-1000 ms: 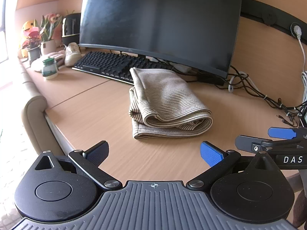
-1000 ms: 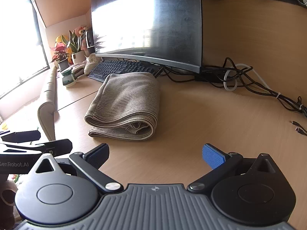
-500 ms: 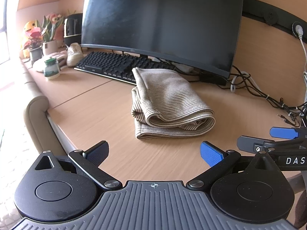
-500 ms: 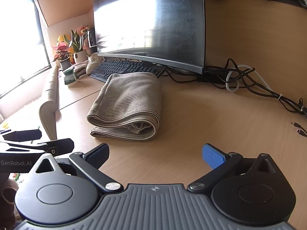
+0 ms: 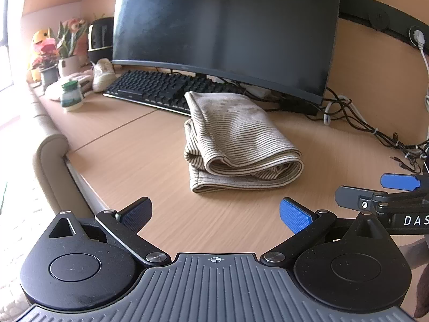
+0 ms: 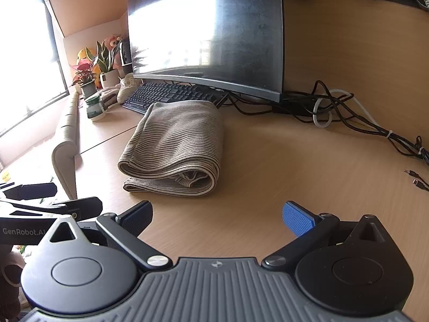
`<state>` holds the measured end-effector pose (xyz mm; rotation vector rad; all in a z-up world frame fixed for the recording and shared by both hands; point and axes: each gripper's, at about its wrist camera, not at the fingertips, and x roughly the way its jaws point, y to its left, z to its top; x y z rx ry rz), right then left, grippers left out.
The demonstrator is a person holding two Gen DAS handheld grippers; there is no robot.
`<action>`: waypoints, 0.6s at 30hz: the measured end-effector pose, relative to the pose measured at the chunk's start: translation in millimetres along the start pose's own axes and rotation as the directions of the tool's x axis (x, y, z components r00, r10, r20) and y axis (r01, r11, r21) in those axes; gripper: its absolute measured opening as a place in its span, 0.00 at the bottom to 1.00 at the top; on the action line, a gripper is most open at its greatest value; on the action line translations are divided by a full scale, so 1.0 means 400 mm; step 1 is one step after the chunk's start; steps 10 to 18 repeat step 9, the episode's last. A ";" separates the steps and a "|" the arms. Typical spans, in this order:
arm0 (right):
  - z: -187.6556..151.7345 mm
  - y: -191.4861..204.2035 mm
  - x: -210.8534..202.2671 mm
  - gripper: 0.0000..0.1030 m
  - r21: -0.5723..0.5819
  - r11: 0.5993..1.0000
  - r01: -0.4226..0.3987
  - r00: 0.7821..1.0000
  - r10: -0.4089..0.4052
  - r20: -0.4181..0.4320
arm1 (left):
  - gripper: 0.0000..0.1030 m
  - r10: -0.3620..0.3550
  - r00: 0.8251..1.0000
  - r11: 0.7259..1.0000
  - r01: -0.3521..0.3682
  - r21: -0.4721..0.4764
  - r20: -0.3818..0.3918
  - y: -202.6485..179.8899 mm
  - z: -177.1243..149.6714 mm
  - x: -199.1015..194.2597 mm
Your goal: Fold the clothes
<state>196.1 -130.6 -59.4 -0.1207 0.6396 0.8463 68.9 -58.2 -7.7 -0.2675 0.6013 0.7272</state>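
Observation:
A beige striped garment (image 5: pixel 236 139) lies folded in a thick bundle on the wooden desk (image 5: pixel 139 155), its far end against the keyboard. My left gripper (image 5: pixel 215 213) hovers open above the desk's near edge, well short of the cloth, nothing between its blue pads. In the right wrist view the same garment (image 6: pixel 177 145) lies ahead and slightly left. My right gripper (image 6: pixel 217 216) is open too and holds nothing. Each gripper shows at the edge of the other's view: the right gripper (image 5: pixel 375 191) and the left gripper (image 6: pixel 53 197).
A black keyboard (image 5: pixel 161 88) and a large dark monitor (image 5: pixel 228 26) stand behind the garment. Tangled cables (image 6: pixel 348 118) run along the back right. A small jar (image 5: pixel 70 97), potted plants (image 5: pixel 67 53) and a shoe (image 5: pixel 103 76) crowd the far left. A padded seat back (image 5: pixel 51 166) borders the desk's left edge.
Both grippers have drifted a little to the left and back, so the garment sits slightly further right in each view. Both stay open and the cloth has not moved.

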 end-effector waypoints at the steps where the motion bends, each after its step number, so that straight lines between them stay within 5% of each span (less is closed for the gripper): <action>1: 0.001 0.000 0.000 1.00 0.000 1.000 0.001 1.000 -0.001 0.000 | 1.00 -0.002 1.000 1.000 0.002 0.002 0.001 -0.001 0.000 0.000; 18: 0.015 0.014 -0.016 1.00 -0.040 0.999 0.036 0.999 -0.036 0.013 | 1.00 -0.035 0.999 0.999 0.036 -0.010 0.039 0.002 0.002 -0.011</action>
